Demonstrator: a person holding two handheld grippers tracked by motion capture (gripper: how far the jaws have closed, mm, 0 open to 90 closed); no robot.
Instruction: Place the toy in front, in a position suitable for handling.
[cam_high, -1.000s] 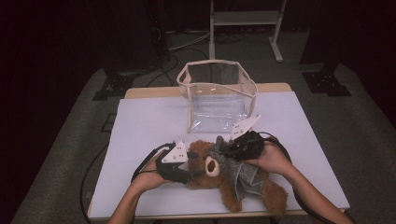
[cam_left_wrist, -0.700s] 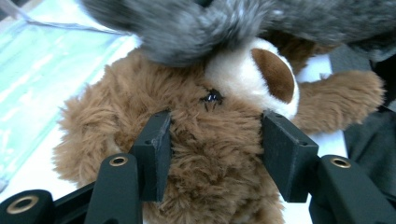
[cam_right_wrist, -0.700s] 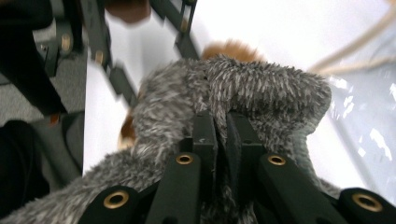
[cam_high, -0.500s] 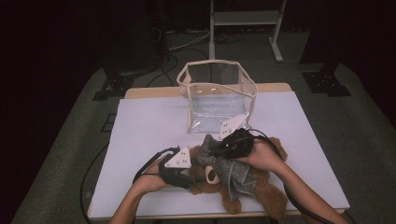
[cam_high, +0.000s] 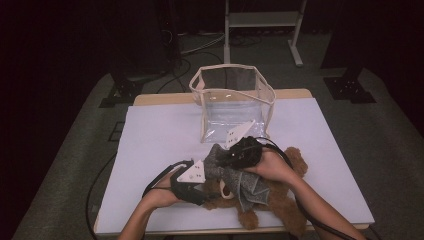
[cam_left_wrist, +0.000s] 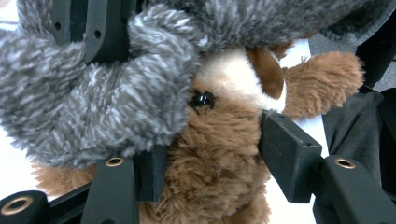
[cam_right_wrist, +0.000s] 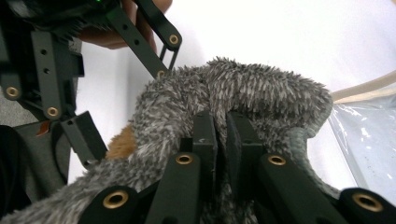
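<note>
A brown teddy bear (cam_high: 286, 202) lies on its back at the front right of the white table (cam_high: 160, 135), wearing a grey fuzzy garment (cam_high: 251, 189). My left gripper (cam_high: 200, 186) is at the bear's head. In the left gripper view the left gripper (cam_left_wrist: 210, 140) is open, its jaws standing on either side of the bear's face (cam_left_wrist: 233, 88), with grey fabric (cam_left_wrist: 93, 107) draped over one jaw. My right gripper (cam_high: 227, 161) is just beyond it. In the right gripper view the right gripper (cam_right_wrist: 223, 126) is shut on a fold of the grey garment (cam_right_wrist: 261, 93).
A clear plastic bag with cream trim (cam_high: 232, 97) stands open at the back middle of the table, close behind the right gripper. A metal stand (cam_high: 260, 20) and cables lie on the dark floor beyond. Bare tabletop stretches to the left.
The right gripper has drawn the grey fabric left and over the bear's head, which is now mostly covered. The left gripper has shifted slightly right, onto the head.
</note>
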